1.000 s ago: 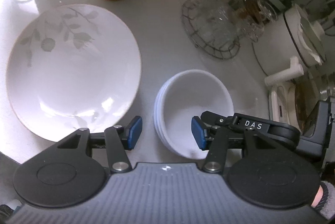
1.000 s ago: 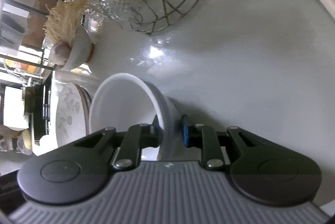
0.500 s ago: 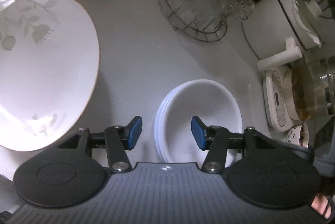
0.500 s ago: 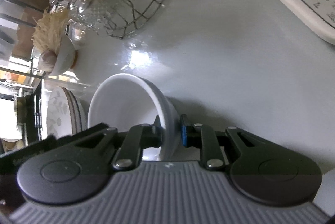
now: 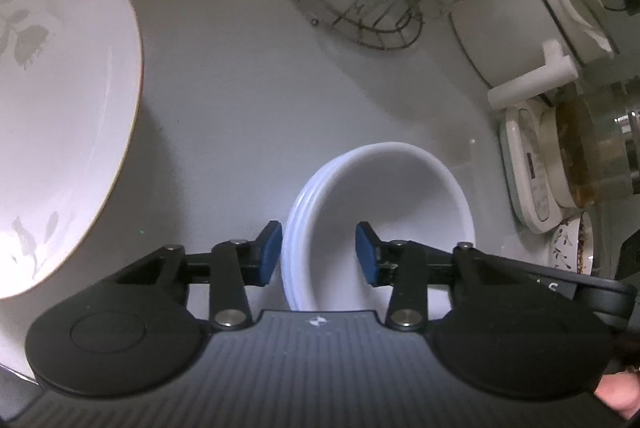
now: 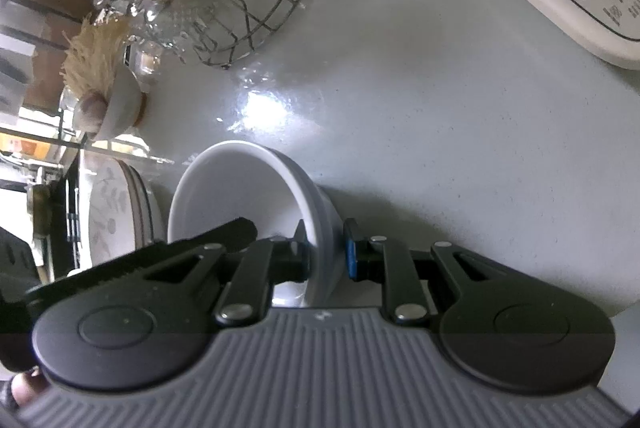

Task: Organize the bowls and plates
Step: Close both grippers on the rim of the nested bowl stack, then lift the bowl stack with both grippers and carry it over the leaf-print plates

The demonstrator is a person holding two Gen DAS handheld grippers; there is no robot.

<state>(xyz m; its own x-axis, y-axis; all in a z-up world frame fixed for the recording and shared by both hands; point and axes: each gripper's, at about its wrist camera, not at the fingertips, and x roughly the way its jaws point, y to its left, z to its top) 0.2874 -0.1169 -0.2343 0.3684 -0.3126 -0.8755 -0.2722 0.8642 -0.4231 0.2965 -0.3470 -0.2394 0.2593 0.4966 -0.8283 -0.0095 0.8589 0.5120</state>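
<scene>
Bowls (image 5: 380, 220) look nested already, lower middle on the worktop (image 5: 248, 99), leafy plates (image 5: 60, 115) stacked far left. Our right tool (image 6: 327, 255) pinches the stack's rim, left tool (image 5: 318, 254) gapes wide. Mostly placement left, we'd guess.

The left tongs (image 5: 319, 252) gape wide, while the right tongs (image 6: 328, 254) are pinched nearly closed.

Dim, fisheye-warped frames; bright glare on the countertop (image 6: 264, 107), perhaps from overhead; soft shadows, slightly blurred edges.
</scene>
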